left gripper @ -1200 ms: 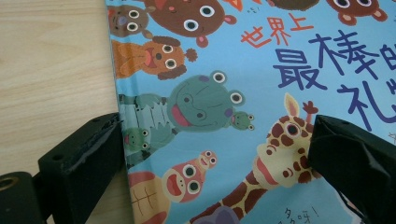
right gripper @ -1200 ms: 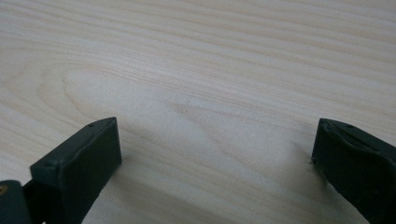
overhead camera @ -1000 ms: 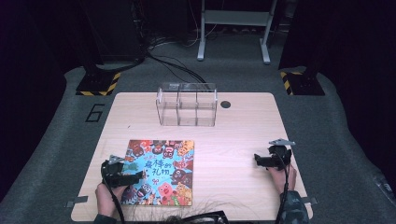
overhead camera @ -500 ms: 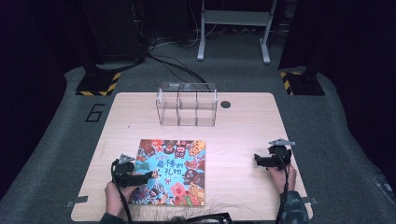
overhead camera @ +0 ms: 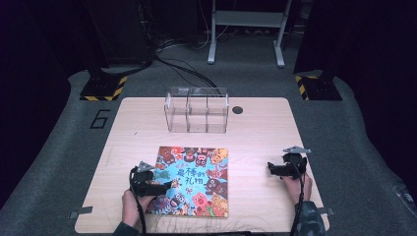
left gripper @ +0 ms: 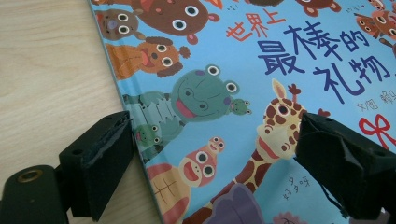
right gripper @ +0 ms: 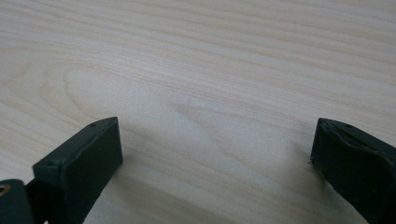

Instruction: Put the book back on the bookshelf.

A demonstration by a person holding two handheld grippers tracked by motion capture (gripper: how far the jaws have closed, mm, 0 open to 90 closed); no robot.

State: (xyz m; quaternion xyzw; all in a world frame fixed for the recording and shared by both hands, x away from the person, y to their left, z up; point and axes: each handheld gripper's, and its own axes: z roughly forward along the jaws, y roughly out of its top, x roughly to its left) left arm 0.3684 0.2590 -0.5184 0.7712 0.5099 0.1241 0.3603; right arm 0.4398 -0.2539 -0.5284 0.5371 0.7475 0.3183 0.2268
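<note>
Near the desk's (overhead camera: 255, 105) front-left corner, my left gripper (left gripper: 212, 154) straddles the picture book's (overhead camera: 194, 179) left edge, jaws wide, gripping nothing. I should push evenly. Farther right, my right gripper (overhead camera: 275, 169) gapes empty.

book (left gripper: 261, 116) cover cut off by edges

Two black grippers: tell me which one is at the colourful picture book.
The left gripper: its open jaws straddle the picture book's left edge; the right gripper sits over bare wooden table.
</note>
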